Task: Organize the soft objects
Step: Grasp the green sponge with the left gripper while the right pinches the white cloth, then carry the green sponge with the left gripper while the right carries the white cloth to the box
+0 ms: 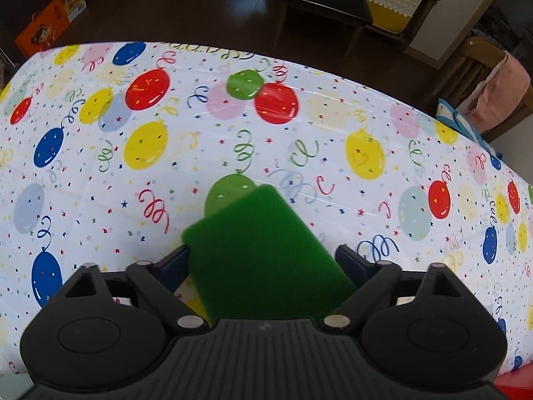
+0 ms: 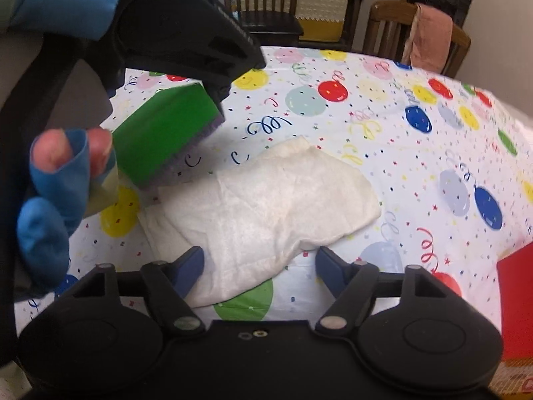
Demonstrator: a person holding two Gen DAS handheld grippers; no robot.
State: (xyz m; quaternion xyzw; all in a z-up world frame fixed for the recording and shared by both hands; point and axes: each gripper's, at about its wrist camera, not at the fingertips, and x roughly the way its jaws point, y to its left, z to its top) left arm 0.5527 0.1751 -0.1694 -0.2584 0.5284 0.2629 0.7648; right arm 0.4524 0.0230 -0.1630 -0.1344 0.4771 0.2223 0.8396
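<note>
Two soft things are in play. The left hand-held gripper (image 1: 263, 260) straddles a green sponge (image 1: 263, 253) tilted above the bench (image 1: 299, 116); square it before squeezing. The right hand-held gripper (image 2: 260, 263), jaws parted and empty, should settle lower over the white cloth (image 2: 266, 206). Whether pads touch the sponge is unclear.

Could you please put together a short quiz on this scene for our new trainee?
1. True or false: the white cloth is draped over a chair.
2. What sits between the left gripper's jaws? A) green sponge B) white cloth C) red box
3. Are the right gripper's jaws open or shut?

Key: 1. False, it lies on the balloon tablecloth. 2. A. 3. Open, with the cloth's near edge between them.
</note>
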